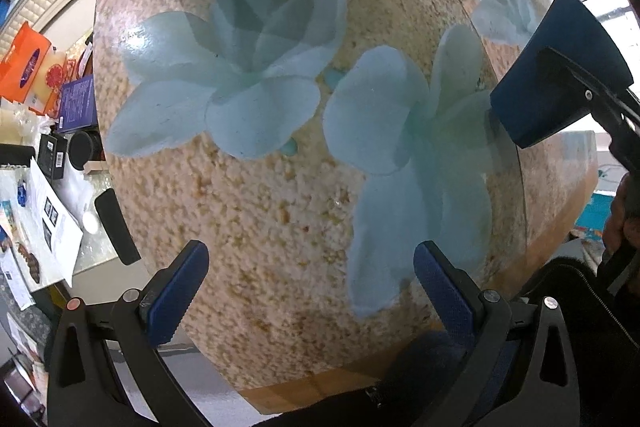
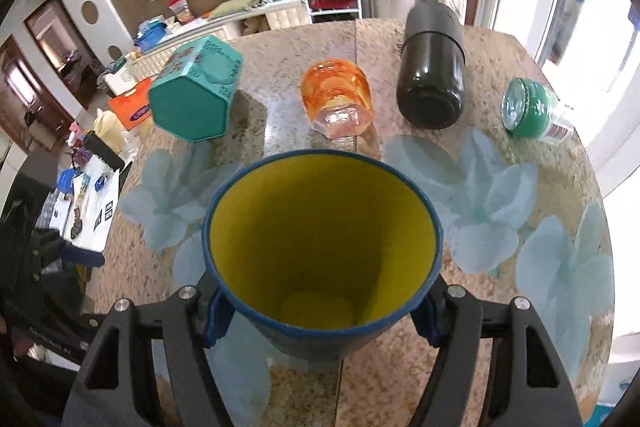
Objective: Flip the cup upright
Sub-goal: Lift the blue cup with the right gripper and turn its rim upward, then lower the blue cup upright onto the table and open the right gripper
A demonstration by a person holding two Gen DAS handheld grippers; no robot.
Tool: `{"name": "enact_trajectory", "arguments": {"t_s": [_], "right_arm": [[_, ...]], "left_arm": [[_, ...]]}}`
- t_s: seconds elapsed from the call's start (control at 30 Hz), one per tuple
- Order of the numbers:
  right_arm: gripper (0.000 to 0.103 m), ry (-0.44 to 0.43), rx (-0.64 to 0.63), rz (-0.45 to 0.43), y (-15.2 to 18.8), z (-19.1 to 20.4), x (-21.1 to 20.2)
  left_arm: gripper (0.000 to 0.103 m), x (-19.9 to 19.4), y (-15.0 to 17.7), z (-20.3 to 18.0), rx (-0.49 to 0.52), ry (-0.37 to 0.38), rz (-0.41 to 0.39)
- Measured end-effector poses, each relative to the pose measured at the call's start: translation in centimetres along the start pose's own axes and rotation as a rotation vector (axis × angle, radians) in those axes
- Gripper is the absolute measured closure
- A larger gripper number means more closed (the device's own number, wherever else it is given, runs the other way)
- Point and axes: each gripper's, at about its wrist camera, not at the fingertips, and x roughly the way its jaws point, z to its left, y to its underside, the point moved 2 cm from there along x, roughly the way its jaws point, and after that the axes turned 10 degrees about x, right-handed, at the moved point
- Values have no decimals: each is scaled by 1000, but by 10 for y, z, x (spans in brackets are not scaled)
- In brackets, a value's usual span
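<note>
The cup [image 2: 320, 251] is blue outside and yellow inside. My right gripper [image 2: 320, 319] is shut on its lower body, and its open mouth faces the right wrist camera and away over the table. In the left wrist view the cup [image 1: 560, 75] hangs tilted above the table's right side, held by the right gripper's black fingers [image 1: 600, 99]. My left gripper [image 1: 310, 291] is open and empty, low over the near part of the table, well left of the cup.
The round speckled table [image 2: 540, 99] has pale blue flower prints. At its far side lie a teal hexagonal box [image 2: 196, 91], an orange glass [image 2: 338, 99], a black bottle [image 2: 432, 67] and a green-capped jar [image 2: 528, 107]. Cluttered furniture stands left of the table.
</note>
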Motion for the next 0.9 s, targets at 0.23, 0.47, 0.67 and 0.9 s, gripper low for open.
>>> {"name": "enact_trajectory", "arguments": {"t_s": [0.23, 0.47, 0.67, 0.9], "right_arm": [[34, -32, -95, -82, 19, 7, 5], [33, -59, -125, -150, 26, 8, 1], [33, -67, -113, -133, 32, 6, 3], [22, -83, -123, -90, 37, 9, 7]], "left_arm": [[0, -2, 2, -12, 1, -25, -4], [0, 1, 12, -11, -5, -46, 20], [0, 0, 16, -13, -15, -30, 17], [0, -11, 17, -18, -25, -38, -12]]}}
